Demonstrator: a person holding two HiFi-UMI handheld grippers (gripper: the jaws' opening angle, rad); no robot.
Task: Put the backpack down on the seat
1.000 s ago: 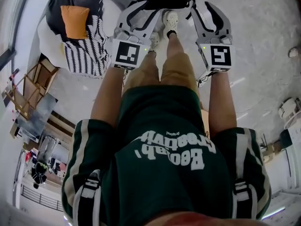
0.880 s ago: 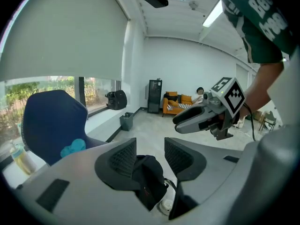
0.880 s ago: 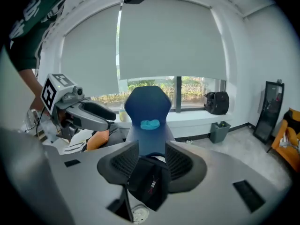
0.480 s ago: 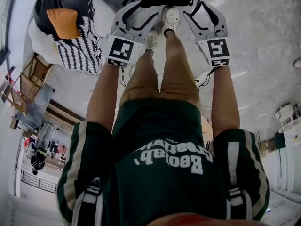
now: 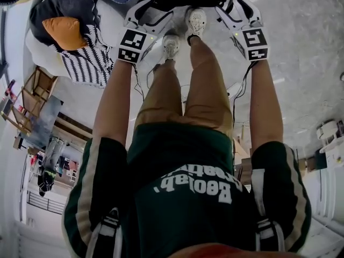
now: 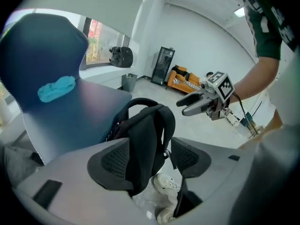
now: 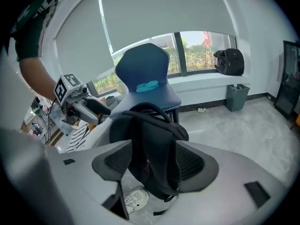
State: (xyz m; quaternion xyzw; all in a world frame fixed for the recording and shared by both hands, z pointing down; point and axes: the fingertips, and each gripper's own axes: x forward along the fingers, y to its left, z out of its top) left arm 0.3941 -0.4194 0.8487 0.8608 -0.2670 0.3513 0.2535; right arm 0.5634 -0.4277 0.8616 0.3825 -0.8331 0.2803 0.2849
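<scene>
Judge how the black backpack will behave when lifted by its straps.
Probably floppy: the backpack sags and its straps drape loosely. Soft-sided, so it may slump or tip on the blue seat. Its matte fabric should grip rather than slip.

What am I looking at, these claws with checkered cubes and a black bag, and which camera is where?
No robot: a person holds a two-jaw gripper in each hand. The head view looks down from their head, past legs to shoes. The other two cameras ride on the left gripper and right gripper, looking along the jaws. Both pairs have just been opening, each with a strap of the black backpack between them. The blue chair stands behind it; whether the bag rests on it is unclear.
</scene>
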